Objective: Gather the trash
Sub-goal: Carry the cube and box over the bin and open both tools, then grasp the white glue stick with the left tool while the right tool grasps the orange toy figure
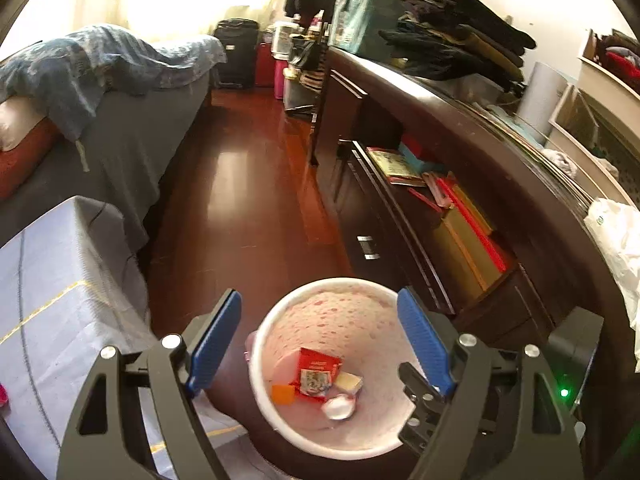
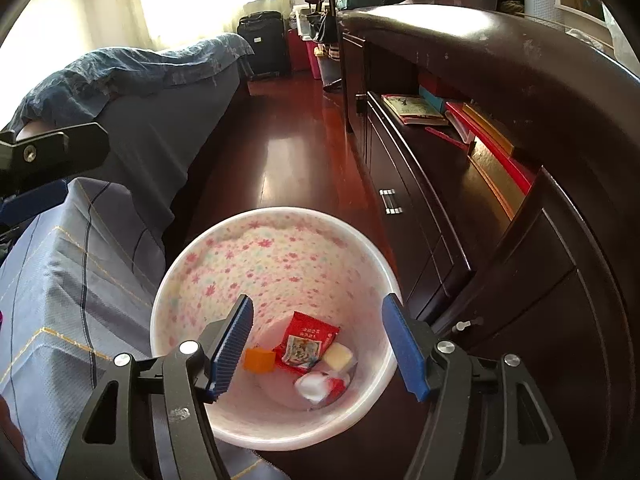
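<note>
Both the left claw (image 1: pixel 320 340) and right claw (image 2: pixel 318 344) hang wide and empty over the floral wastebasket (image 2: pixel 276 264) on the floor; four scraps, including a red wrapper (image 2: pixel 306 346), lie inside. No loose trash shows, so collecting looks nearly finished.

You have the bin (image 2: pixel 276 264) on the floor (image 2: pixel 296 148), with the bed (image 2: pixel 160 128) to its left and the cabinet (image 2: pixel 520 216) to its right. In the bin lie a snack packet (image 2: pixel 306 346), an orange piece (image 2: pixel 260 360) to its left, a pale piece (image 2: pixel 338 356) to its right and a crumpled wrapper (image 2: pixel 320 386) nearest you. Your right hand-held gripper (image 2: pixel 318 346) hangs above the bin's mouth, your left hand-held gripper (image 1: pixel 320 336) likewise. Books (image 2: pixel 414 109) lie on the cabinet's shelf; a suitcase (image 2: pixel 266 44) stands at the far end.
</note>
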`<state>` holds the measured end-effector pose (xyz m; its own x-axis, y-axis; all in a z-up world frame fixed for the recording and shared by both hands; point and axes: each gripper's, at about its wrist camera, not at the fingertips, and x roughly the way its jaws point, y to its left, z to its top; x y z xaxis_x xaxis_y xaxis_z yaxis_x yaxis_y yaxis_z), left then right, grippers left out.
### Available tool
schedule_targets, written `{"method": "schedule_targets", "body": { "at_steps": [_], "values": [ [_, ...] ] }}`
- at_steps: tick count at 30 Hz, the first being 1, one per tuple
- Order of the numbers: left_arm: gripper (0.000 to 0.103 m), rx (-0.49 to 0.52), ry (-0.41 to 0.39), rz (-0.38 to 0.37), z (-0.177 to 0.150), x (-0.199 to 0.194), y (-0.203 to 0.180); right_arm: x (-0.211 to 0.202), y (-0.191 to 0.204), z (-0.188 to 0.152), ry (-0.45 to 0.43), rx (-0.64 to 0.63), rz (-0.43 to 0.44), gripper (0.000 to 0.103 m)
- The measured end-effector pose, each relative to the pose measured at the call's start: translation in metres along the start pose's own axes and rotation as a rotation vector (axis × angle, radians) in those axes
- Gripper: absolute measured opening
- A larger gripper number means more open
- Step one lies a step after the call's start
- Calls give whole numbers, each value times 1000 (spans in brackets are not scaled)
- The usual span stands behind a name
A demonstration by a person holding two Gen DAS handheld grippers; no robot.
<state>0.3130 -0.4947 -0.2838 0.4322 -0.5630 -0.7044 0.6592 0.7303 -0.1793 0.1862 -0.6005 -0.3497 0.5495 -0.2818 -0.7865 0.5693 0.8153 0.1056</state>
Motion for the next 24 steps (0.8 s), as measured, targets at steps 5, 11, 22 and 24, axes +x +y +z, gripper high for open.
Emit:
{"method": "schedule_targets", "body": {
  "at_steps": [5, 11, 22, 24],
  "values": [
    [81, -20, -11, 51, -4, -17, 15, -6, 10, -5, 22, -11, 12, 69],
    [81, -62, -21, 128, -13, -47, 45, -23, 33, -10, 25, -35, 49, 74],
    [93, -246, -44, 361, -48, -119, 142, -74, 122, -22, -2, -210, 212, 80],
    [97, -289, -57, 428, -57, -132, 164, -83, 141, -27, -8, -250, 242, 80]
  ]
}}
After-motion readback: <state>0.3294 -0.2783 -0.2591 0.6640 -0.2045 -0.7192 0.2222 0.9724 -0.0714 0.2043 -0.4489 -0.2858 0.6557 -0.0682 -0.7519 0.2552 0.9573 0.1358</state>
